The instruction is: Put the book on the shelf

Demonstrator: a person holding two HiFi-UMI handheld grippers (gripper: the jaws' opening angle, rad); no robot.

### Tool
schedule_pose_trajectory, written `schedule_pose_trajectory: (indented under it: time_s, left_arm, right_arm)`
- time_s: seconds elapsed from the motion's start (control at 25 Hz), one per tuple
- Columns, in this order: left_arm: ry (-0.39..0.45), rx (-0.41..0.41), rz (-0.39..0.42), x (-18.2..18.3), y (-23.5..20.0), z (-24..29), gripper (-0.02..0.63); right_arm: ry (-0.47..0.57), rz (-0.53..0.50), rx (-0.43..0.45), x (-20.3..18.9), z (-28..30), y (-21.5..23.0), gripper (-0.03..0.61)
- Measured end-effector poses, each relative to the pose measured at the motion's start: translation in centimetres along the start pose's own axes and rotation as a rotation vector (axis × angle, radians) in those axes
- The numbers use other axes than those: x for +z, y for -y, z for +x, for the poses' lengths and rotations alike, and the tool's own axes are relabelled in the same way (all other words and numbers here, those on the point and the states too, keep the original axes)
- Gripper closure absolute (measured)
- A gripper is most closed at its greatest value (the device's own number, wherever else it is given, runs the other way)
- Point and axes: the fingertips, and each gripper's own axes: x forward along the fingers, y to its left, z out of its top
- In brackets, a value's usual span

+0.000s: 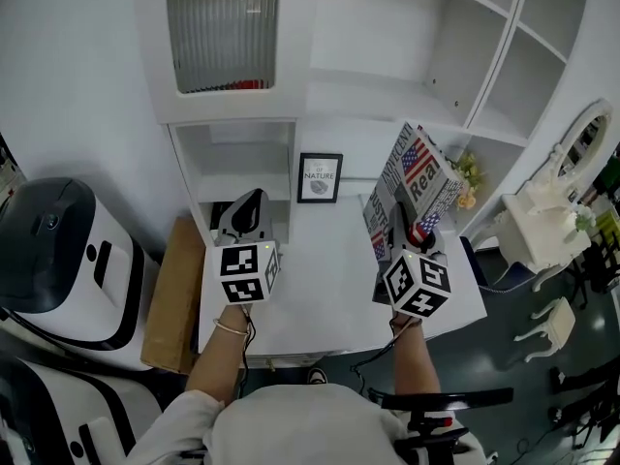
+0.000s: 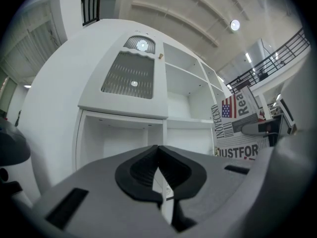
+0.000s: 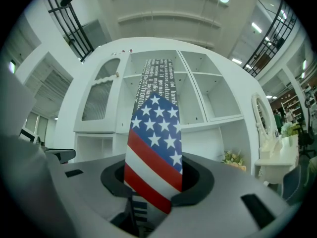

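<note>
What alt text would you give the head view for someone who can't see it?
Seen from above, the right gripper holds a flag-covered book over a white desk, facing white shelves. The left gripper, empty, hovers beside it.

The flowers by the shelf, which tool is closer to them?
Right. The right tool, gripping the book, is close to the flowers, which sit a little to its right. The left tool is across the desk, well to their left.

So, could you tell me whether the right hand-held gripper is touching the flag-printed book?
Touching. The right gripper view shows the flag-printed book clamped in the right hand-held gripper, its jaws pressing both sides.
</note>
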Motion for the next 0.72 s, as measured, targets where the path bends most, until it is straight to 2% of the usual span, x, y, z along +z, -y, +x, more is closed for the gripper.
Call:
schedule_pose_trajectory:
  time_s: [0.28,0.72]
  left_arm:
    - [-0.024,0.009,-0.019,-1.4,-0.1,0.7,0.606]
    - [-0.03,0.014,-0.033,-2.0,0.4,1.8,0.606]
  right_arm:
    - [-0.009,-0.037,0.01,1.5,0.2,0.3,0.407]
    - [0.003,-0.1,0.022,6.1,1.4,2.2,0.407]
